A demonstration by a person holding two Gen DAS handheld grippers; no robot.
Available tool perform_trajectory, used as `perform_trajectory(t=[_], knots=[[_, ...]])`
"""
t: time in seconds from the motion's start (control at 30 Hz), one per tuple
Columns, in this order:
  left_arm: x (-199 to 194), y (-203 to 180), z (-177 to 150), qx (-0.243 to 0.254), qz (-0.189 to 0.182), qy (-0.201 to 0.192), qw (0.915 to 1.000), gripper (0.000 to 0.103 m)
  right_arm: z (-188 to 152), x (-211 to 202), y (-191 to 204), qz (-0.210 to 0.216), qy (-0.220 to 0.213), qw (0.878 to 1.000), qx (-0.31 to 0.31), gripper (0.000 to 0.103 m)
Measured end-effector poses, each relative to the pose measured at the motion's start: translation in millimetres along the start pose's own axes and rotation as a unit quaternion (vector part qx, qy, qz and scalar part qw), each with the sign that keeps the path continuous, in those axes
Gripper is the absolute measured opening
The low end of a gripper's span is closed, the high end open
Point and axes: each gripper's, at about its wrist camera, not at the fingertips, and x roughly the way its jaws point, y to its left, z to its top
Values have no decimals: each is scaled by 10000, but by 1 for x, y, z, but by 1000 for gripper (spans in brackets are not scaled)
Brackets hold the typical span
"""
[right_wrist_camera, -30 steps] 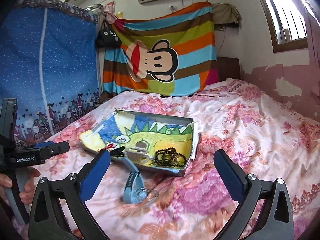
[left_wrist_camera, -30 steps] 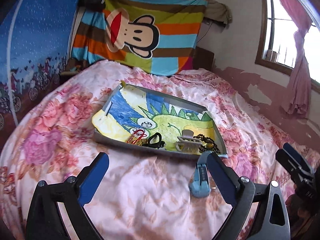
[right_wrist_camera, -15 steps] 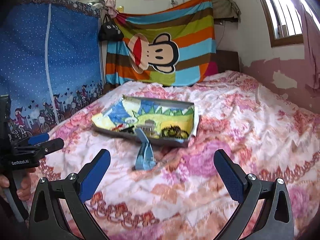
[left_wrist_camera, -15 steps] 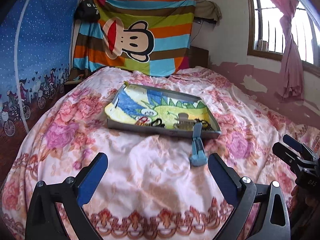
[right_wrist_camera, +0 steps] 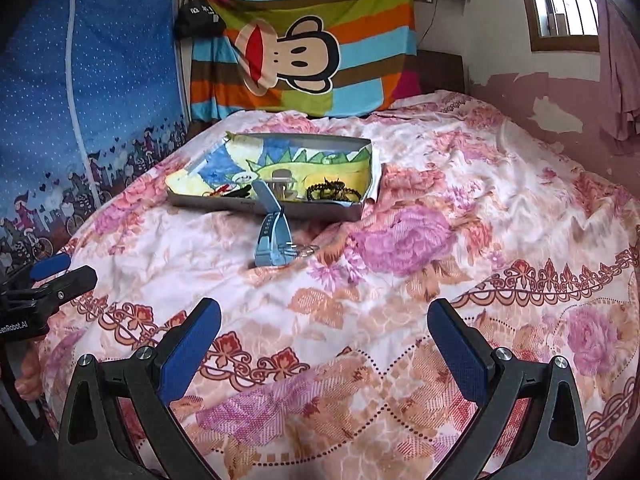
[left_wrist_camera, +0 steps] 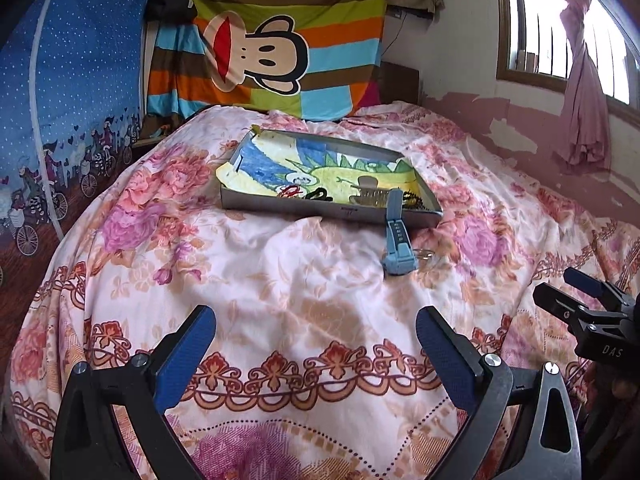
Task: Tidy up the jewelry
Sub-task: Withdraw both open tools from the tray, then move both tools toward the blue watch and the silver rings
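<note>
Floral bed (left_wrist_camera: 280, 288) – carries a tray (left_wrist_camera: 280, 204) and blue watch (left_wrist_camera: 396, 248) (touching).

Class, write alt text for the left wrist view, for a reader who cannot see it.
A blue watch lies on a floral bedspread, its strap propped on the near rim of a shallow tray holding a hair claw and dark beads. The open left gripper frames the foreground, with the right gripper at the right edge.

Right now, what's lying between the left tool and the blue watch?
Only bare floral bedspread lies between the open left tool and the blue watch, as the left wrist view shows.
</note>
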Motion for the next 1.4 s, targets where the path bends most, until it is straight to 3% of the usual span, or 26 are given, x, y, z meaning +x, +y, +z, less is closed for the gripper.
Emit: perform_trajectory(t=[0.47,0.87,1.13,1.4], knots=[[19,4,5,-107,86,226,9997,101,3,13,5,-34,281,9996,-87,101],[68,2,35,-339,-511,494,9969,101,28,46,-12,-190,455,9981,-383,101],[98,-12,46,-150,-716,866,9936,101,55,86,-42,135,441,9989,52,101],[119,-27,58,139,-874,1173,9891,101,65,124,-40,353,652,9972,114,101]])
